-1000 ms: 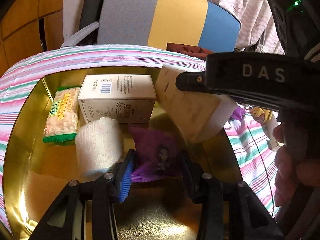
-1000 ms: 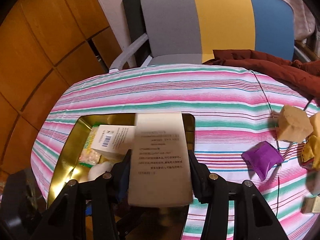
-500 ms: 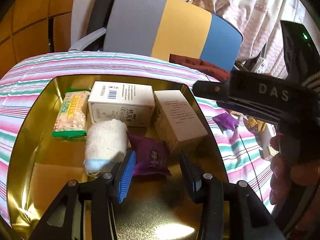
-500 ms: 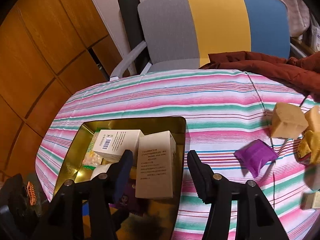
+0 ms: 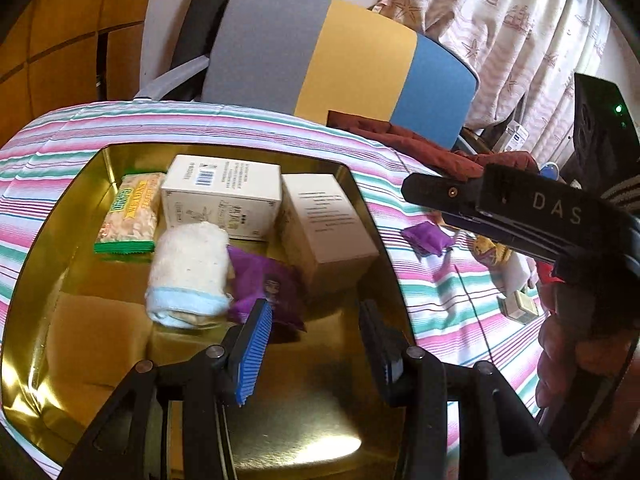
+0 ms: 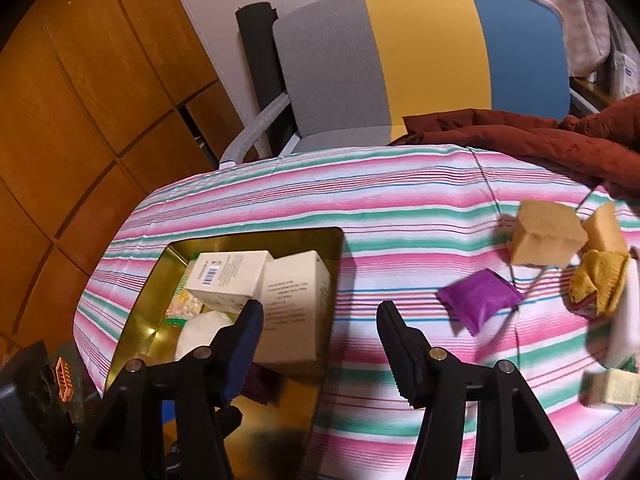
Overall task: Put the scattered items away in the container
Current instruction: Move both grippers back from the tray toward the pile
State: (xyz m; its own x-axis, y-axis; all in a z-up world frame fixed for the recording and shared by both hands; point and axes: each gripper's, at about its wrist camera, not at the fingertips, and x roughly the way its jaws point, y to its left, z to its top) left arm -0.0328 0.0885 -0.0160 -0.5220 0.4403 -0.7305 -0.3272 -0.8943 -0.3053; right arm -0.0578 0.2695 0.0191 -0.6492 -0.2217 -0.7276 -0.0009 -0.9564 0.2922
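Note:
A gold tin (image 5: pixel 80 360) (image 6: pixel 136 320) sits on the striped tablecloth. In it lie a barcode box (image 5: pixel 220 196) (image 6: pixel 228 276), a second cream box (image 5: pixel 328 228) (image 6: pixel 296 312), a rolled white towel (image 5: pixel 188 276), a green snack bar (image 5: pixel 130 216) and a purple packet (image 5: pixel 268 288). My left gripper (image 5: pixel 316 344) is open and empty above the tin. My right gripper (image 6: pixel 320 340) is open and empty over the tin's right rim, beside the cream box. Another purple packet (image 6: pixel 480 300) (image 5: pixel 424 236) lies on the cloth to the right.
Tan sponges (image 6: pixel 544 236), a yellow cloth (image 6: pixel 600 284), a white bar (image 6: pixel 624 320) and a small box (image 6: pixel 612 388) lie at the right of the table. A grey, yellow and blue chair (image 6: pixel 420 60) with a dark red garment (image 6: pixel 540 136) stands behind.
My right gripper opened and let go of the cream box, which now rests in the tin, then drew back to the right. My left gripper pulled back from the purple packet.

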